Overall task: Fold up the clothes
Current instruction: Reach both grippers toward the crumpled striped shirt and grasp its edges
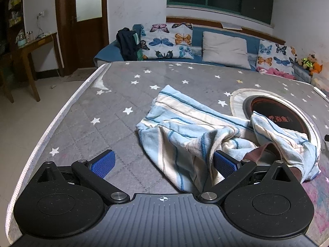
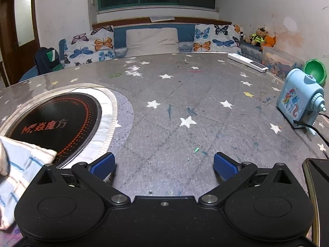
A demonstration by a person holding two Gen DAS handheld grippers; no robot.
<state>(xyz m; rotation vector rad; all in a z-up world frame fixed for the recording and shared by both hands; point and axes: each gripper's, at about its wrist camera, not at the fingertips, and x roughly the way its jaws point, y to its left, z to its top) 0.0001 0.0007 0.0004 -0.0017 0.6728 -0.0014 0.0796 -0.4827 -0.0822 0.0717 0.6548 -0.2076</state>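
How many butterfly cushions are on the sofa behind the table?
2: one butterfly cushion left of the plain grey pillow, another butterfly cushion right of it. More may be hidden beyond the frame edges.

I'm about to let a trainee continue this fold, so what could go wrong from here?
1. The striped garment lies crumpled, with one end draped over the built-in cooktop; if that surface is warm, the fabric could scorch.
2. The left hand-held gripper is open with cloth bunched against one finger; closing now may pinch several layers.
3. The right hand-held gripper is open over bare table, near the blue pencil sharpener and its cable; a wide sweep could snag them.
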